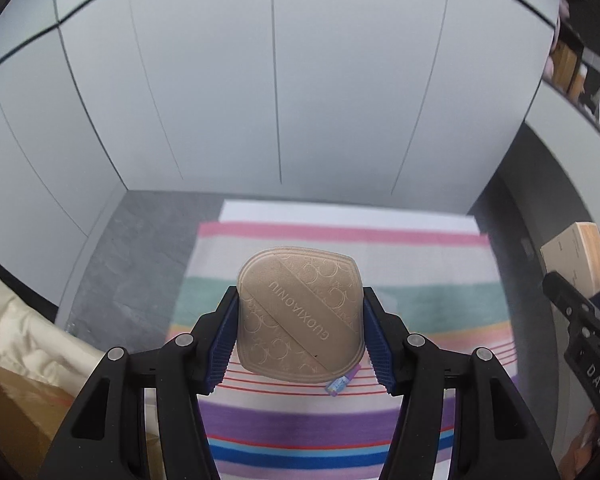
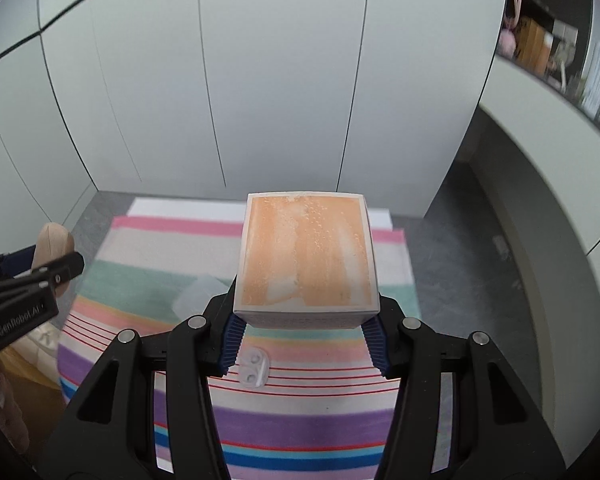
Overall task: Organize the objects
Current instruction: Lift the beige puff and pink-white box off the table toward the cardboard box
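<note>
Matt embossed tan pad [image 1: 300, 314]; striped woven cloth [image 1: 340, 424].

Grey stone-look floor [image 2: 452, 240] carries striped cloth [image 2: 300, 424], white sheet [image 2: 156, 204] showing past its far edge. On cloth: clear plastic lid [image 2: 198, 294], small clear two-well tray [image 2: 255, 368].

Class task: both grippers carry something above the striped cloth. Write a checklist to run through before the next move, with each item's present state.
1. Left gripper holds the tan pouch between both pads: ok.
2. Right gripper holds the orange-topped box: ok.
3. Box gripped near its lower edge only; secure hold: cannot tell.
4. The two grippers stay apart from each other: ok.
5. Loose items on the striped cloth, namely a clear two-well blister and a translucent lid, lie below the box: not ok for setting down there.
6. Destination container visible: cannot tell.
</note>
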Motion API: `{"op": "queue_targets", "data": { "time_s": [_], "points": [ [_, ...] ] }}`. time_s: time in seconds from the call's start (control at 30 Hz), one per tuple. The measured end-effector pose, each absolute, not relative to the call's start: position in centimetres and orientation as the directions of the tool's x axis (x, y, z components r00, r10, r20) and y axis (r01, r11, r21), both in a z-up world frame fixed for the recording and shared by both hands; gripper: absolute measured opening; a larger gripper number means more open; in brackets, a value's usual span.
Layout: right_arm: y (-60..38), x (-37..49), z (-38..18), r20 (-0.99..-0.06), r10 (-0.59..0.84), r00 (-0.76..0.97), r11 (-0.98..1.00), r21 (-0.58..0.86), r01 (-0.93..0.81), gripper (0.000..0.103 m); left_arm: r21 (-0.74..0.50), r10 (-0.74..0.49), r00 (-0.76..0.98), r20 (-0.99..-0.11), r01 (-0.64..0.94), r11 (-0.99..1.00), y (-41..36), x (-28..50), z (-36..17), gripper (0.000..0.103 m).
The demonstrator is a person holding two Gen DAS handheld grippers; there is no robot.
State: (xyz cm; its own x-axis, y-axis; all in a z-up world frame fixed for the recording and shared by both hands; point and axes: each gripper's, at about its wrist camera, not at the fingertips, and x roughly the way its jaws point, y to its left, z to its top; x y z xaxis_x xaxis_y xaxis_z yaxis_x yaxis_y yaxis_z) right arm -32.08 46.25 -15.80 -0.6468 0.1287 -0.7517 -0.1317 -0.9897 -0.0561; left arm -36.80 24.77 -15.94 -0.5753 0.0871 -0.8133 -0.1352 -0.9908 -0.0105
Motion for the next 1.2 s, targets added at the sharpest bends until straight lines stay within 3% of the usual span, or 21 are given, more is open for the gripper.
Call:
{"op": "queue_targets", "data": {
  "time_s": [0.27, 0.5, 0.7, 0.97, 1.2],
  "points": [
    [42.9, -29.6, -6.3, -0.679, 0.102, -0.727, -0.995, -0.052, -0.091, 0.053, -0.015, 0.098, -0.654, -0.751, -0.132, -0.991, 22.7, -33.4, -6.7, 0.059],
    [41.8, -27.7, -2.5, -0.658, 0.118, -0.744, -0.993, -0.053, -0.11, 0.053, 0.021, 0.074, -0.7, -0.71, -0.126, -0.992, 22.1, -30.6, -2.8, 0.059],
    [41.6, -25.6, -1.1, -0.649, 0.113, -0.752, -0.993, -0.047, -0.108, 0.053, -0.003, 0.091, -0.691, -0.717, -0.129, -0.992, 21.6, -28.8, -1.8, 0.059],
    [41.8, -22.4, -0.2, -0.654, 0.106, -0.749, -0.994, -0.046, -0.1, 0.053, 0.087, 0.018, -0.724, -0.689, -0.107, -0.991, 21.3, -25.1, -0.9, 0.059],
    [42.5, -18.3, -0.7, -0.672, 0.064, -0.738, -0.996, 0.006, -0.092, 0.053, 0.106, 0.053, -0.734, -0.677, -0.169, -0.98, 21.5, -19.9, -0.1, 0.059]
  ]
}}
